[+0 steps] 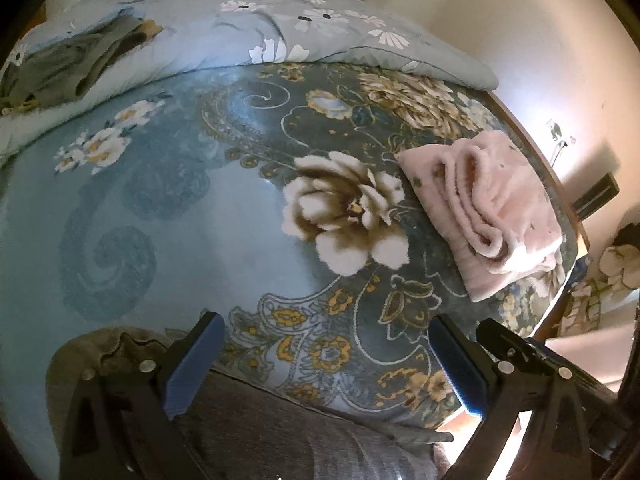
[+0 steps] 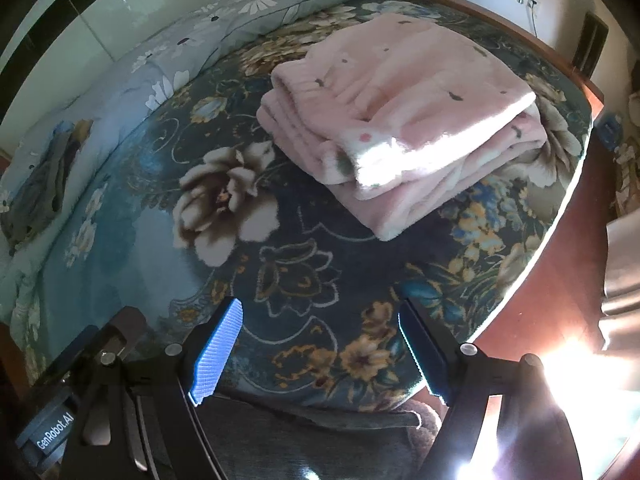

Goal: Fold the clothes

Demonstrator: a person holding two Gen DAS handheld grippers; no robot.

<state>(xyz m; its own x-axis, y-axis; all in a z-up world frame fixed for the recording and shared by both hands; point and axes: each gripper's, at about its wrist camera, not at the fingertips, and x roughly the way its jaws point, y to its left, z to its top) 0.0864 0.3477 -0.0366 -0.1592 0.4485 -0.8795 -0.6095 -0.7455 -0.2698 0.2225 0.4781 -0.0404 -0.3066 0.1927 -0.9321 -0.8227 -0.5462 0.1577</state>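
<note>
Presently both tools stand unladen. The left gripper (image 1: 324,364) has its fingers spread wide with nothing between them; the right gripper (image 2: 320,350) is likewise released and empty. The pink garment (image 2: 400,120) lies folded on the floral bedspread (image 2: 300,280), well ahead of the right fingers and slightly to their right, near the bed's edge, apparently set aside as finished. An unfolded grey garment (image 1: 76,68) lies far ahead-left of the left fingers on the quilt (image 1: 224,36), probably the next item.

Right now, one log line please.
left gripper open, empty | right gripper open, empty | pink garment folded on bed | grey clothes unfolded
</note>
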